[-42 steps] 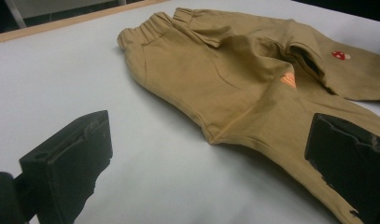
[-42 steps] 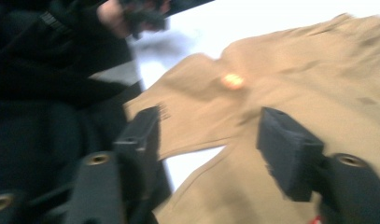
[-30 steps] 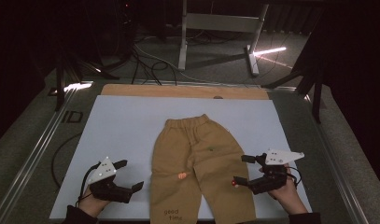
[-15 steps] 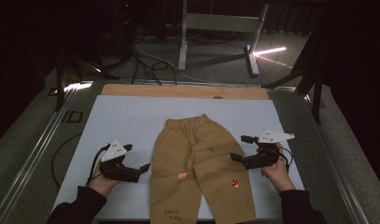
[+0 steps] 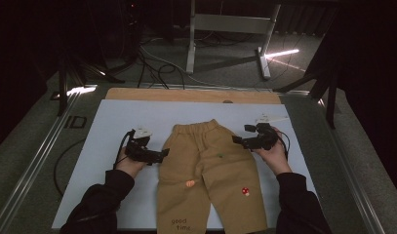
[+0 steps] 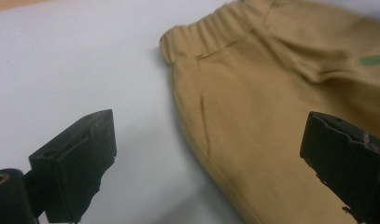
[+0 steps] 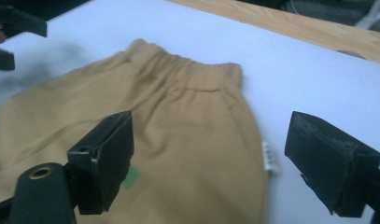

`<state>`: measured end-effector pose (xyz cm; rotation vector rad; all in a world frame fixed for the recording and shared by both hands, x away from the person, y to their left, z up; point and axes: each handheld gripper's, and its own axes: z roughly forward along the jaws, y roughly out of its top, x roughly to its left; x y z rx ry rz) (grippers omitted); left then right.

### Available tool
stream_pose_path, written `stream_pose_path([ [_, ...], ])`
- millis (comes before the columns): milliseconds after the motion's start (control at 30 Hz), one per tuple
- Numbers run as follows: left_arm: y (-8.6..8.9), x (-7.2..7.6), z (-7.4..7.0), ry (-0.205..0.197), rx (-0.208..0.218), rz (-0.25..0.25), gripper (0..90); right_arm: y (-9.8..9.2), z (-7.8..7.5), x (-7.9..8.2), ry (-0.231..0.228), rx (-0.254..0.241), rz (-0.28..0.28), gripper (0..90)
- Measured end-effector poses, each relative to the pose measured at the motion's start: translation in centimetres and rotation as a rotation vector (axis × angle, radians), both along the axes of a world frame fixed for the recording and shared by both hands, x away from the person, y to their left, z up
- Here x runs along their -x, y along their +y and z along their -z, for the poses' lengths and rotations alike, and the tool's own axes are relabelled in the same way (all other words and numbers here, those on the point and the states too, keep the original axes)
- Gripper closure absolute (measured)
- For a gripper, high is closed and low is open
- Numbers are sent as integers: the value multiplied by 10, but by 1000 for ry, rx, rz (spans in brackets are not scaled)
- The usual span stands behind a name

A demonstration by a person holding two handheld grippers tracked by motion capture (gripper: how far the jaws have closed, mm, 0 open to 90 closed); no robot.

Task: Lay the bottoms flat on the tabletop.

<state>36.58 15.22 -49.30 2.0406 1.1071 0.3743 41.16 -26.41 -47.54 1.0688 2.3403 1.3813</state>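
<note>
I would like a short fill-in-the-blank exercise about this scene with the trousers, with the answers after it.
1. The trousers are ____ in colour.
2. They lie flat on a ____ mat.
3. The left gripper and the right gripper both have ____ jaws.
4. The waistband points ____ from the person.

Answers: tan; white; open; away

Your counter (image 5: 64, 161) is grey, with a metal rail along its left edge. A white sheet (image 5: 113, 122) covers its middle, and a wooden strip (image 5: 186, 95) borders the sheet's far edge. A pair of tan trousers (image 5: 206, 180) lies flat on the sheet, waistband toward the strip.
</note>
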Motion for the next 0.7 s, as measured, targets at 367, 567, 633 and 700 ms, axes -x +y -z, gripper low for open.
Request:
stream_pose_path([
  [367,-17,-26,15,43,-107,-30,181,8,31,-39,91,73,50,358],
  [567,-22,-32,24,79,-128,-44,292,16,39,-48,128,75,61,443],
  [633,-23,-34,26,87,-120,-46,335,20,41,-52,133,108,75,466],
  [700,-23,-35,27,85,-108,-64,368,23,45,-55,127,146,71,496],
])
